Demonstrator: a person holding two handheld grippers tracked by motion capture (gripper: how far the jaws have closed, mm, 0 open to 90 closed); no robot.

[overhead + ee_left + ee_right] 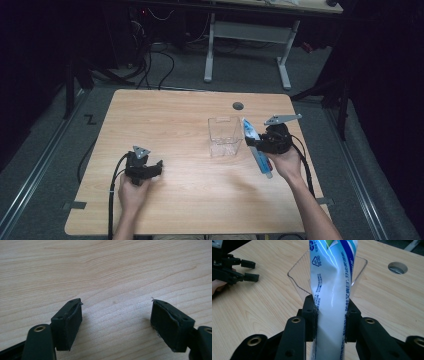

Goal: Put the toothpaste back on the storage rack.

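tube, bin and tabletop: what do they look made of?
Tube: soft glossy plastic; a recycling mark is printed on it and it creases where the right tool pinches it. Bin: clear rigid plastic, probably acrylic or similar; the table grain shows through its walls. Tabletop: light wood-grain surface, matte; could be laminate rather than solid wood.

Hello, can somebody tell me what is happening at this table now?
A person works with two hand-held grippers at a wooden table. The right gripper is shut on a white and blue tube, holding it beside a clear box that stands near the table's middle. The left gripper rests low over the table with its jaws open and nothing between them.
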